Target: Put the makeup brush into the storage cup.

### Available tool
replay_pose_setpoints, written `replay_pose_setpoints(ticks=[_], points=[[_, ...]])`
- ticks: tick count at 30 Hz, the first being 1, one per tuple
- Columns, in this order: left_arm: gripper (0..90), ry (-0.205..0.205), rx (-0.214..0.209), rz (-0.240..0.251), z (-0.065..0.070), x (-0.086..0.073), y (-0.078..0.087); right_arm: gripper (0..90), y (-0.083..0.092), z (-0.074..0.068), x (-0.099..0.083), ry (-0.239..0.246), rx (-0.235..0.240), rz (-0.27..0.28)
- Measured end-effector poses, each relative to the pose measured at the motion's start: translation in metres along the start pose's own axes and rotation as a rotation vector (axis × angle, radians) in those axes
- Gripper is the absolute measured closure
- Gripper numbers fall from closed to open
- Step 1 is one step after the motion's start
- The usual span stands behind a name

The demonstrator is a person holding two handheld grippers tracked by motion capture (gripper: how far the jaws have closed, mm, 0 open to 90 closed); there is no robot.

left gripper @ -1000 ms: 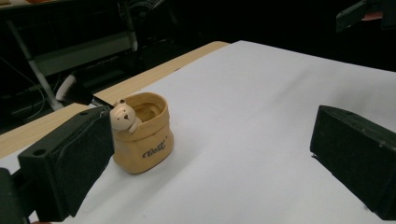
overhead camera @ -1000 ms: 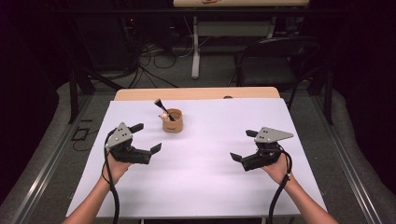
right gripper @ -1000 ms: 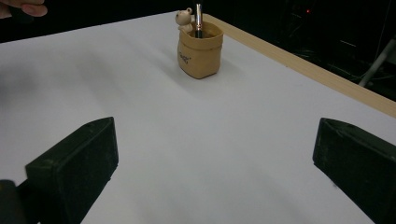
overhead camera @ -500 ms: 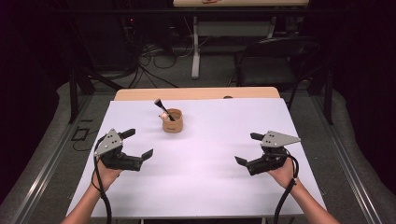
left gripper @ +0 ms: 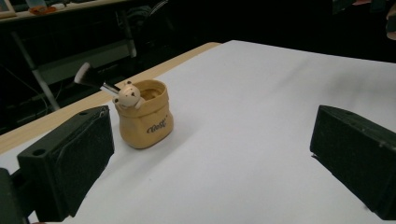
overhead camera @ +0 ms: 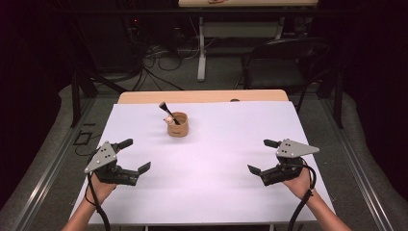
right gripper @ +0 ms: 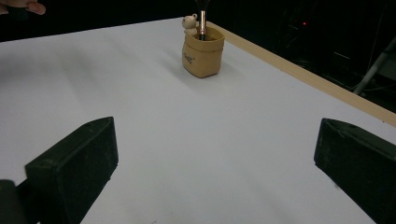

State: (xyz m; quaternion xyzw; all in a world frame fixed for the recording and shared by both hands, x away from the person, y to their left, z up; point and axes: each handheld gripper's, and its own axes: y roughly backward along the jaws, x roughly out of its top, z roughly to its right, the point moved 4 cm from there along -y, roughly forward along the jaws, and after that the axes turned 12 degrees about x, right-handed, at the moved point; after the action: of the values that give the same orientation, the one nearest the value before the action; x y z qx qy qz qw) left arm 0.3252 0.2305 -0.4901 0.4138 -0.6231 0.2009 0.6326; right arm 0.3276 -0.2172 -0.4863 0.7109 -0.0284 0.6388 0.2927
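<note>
A dark room with cables and a folding chair (overhead camera: 284, 62) lies behind a tabletop (overhead camera: 216, 187) covered in white, with a strip of bare wood along its far edge. At the left, the left gripper (overhead camera: 131, 155) hangs just above the near part of the sheet, its fingers (left gripper: 70, 161) spread wide and holding nothing. Farther back, a little left of the middle, stands a small tan pot (overhead camera: 177, 124) with a tiny bear figure (left gripper: 129, 95) on its rim; a brush (overhead camera: 169, 112) leans out of it, handle inside, tip up and toward the left. At the right, the right gripper (overhead camera: 262, 156) also hovers low with wide, empty fingers (right gripper: 77, 163). Both grippers are well apart from the pot, so the work looks either finished, with the brush stowed, or not yet begun; nothing is in hand.
</note>
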Motion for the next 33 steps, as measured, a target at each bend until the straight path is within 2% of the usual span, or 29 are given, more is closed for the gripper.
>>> replay_pose_setpoints(ticks=[4, 9, 12, 15, 20, 24, 26, 27, 28, 33], points=[[0.0, -0.009, 0.002, -0.001, 0.002, -0.006, 0.005, 0.0, 0.003, -0.002, -0.003, 0.0, -0.001, 0.007], [0.0, 0.017, -0.003, 0.004, 0.004, -0.011, 0.012, 0.0, 0.007, -0.007, -0.008, -0.002, -0.002, 0.014], [0.0, 0.012, -0.006, 0.015, 0.006, -0.013, 0.014, 0.0, 0.009, -0.009, -0.011, -0.004, 0.0, 0.01], [0.0, 0.027, -0.022, 0.018, 0.008, -0.019, 0.017, 0.0, 0.011, -0.015, -0.019, -0.011, 0.002, 0.005], [0.0, 0.03, 0.0, 0.012, 0.009, -0.025, 0.02, 0.0, 0.012, -0.022, -0.029, -0.012, -0.005, -0.001], [0.0, 0.041, -0.008, 0.002, 0.009, -0.031, 0.02, 0.0, 0.013, -0.022, -0.033, -0.017, -0.023, 0.002], [0.0, 0.039, -0.003, 0.0, 0.009, -0.032, 0.02, 0.0, 0.013, -0.022, -0.033, -0.013, -0.028, 0.012], [0.0, 0.04, 0.015, -0.006, 0.01, -0.034, 0.021, 0.0, 0.013, -0.022, -0.034, -0.015, -0.032, 0.008], [0.0, 0.042, 0.006, -0.01, 0.01, -0.036, 0.021, 0.0, 0.013, -0.021, -0.035, -0.014, -0.038, 0.009], [0.0, 0.05, 0.012, -0.02, 0.009, -0.041, 0.02, 0.0, 0.013, -0.019, -0.037, -0.012, -0.04, 0.009]])
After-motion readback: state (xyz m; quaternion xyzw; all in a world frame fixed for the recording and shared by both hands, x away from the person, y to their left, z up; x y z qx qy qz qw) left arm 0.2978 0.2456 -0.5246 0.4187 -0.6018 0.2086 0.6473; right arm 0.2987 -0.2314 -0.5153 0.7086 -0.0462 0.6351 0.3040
